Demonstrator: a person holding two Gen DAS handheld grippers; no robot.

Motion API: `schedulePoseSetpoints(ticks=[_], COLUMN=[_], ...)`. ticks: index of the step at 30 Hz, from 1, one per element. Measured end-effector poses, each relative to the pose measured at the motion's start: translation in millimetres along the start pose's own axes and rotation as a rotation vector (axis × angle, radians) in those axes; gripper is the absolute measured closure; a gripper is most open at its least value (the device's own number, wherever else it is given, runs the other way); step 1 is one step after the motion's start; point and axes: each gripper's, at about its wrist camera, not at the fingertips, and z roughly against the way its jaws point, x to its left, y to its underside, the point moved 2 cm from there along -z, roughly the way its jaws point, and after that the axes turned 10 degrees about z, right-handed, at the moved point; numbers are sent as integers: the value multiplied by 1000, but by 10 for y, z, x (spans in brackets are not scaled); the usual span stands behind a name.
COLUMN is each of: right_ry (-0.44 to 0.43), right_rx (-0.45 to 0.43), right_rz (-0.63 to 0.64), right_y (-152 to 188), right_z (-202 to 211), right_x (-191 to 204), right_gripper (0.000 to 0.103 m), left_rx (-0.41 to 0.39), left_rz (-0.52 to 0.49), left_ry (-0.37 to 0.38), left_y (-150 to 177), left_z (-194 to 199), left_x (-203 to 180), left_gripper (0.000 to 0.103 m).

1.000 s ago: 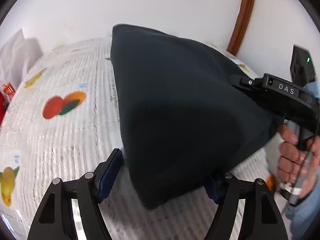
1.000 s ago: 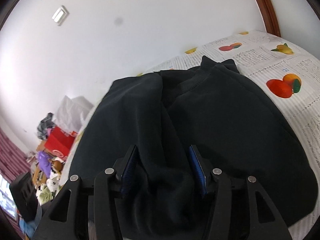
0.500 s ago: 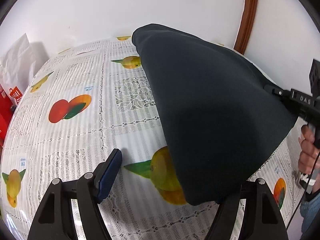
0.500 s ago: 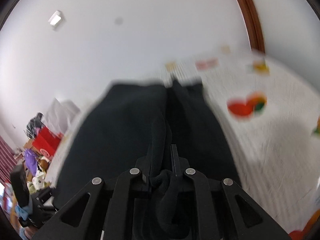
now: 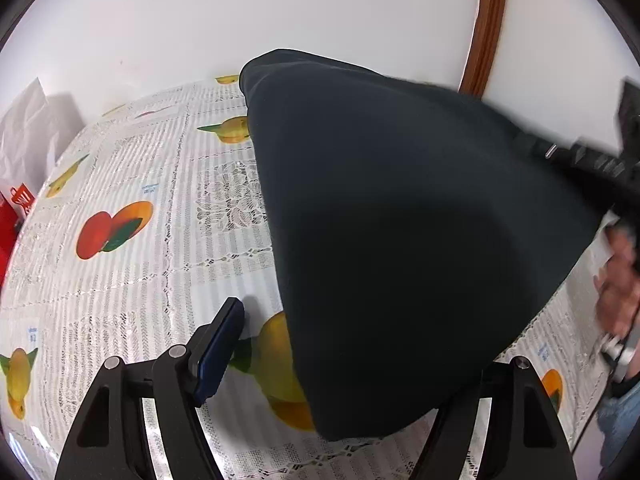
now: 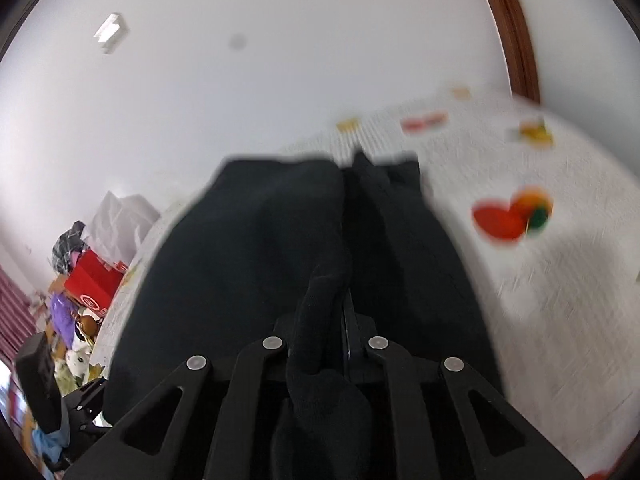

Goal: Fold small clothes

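Note:
A black garment [image 5: 400, 216] hangs lifted above the fruit-print tablecloth [image 5: 132, 248]. In the right wrist view my right gripper [image 6: 340, 320] is shut on a bunched fold of the black garment [image 6: 248, 264], which spreads out ahead of it. In the left wrist view my left gripper [image 5: 356, 356] is open; its left blue pad [image 5: 218, 348] is bare and its right finger is hidden behind the hanging cloth. The right gripper's body [image 5: 592, 160] shows at the right, holding the cloth's upper corner.
A white bag [image 5: 24, 136] and a red box [image 5: 12, 216] sit at the table's far left edge. A white wall and a brown door frame [image 5: 486, 28] stand behind. Clutter and a red box [image 6: 92, 284] lie beyond the table's left side.
My right gripper closed on the garment's fold and lifted it. The cloth rose and swung right, off my left gripper, uncovering the tablecloth in front of it.

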Motion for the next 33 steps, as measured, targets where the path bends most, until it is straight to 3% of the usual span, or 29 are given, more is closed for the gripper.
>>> schedulePoseSetpoints(ticks=[3, 5, 7, 10, 12, 15, 20, 24, 26, 30, 33], right_ry=[-48, -25, 9, 56, 79, 112, 158, 220, 246, 230, 228], right_rx=[-143, -196, -169, -53, -35, -29, -40, 26, 40, 42, -11], right_rz=[1, -29, -51, -53, -47, -68, 0, 92, 73, 43, 73], right_y=[-112, -100, -25, 195, 283, 264, 197, 390, 500, 503, 386], right_z=[361, 502, 484, 269, 226, 318, 632, 564, 585, 761, 893], right_x=[-83, -196, -323, -439, -473, -495, -380, -337, -431, -489, -389], right_gripper=[93, 93, 93, 92, 89, 84, 82, 82, 82, 82, 81], left_rx=[-5, -7, -5, -5, -2, 13, 20, 25, 20, -19, -74], left_rz=[6, 6, 4, -2, -2, 7, 8, -7, -26, -6, -8], left_ry=[-6, -9, -12, -10, -8, -1, 31, 57, 68, 161, 188], left_y=[67, 80, 70, 68, 43, 25, 64, 180, 254, 294, 163], left_z=[22, 30, 10, 11, -51, -35, 26, 173, 259, 570, 732], left_x=[-6, -6, -6, 1, 12, 34, 72, 75, 82, 118, 82], left_gripper=[29, 29, 29, 29, 29, 29, 30, 30, 30, 31, 31])
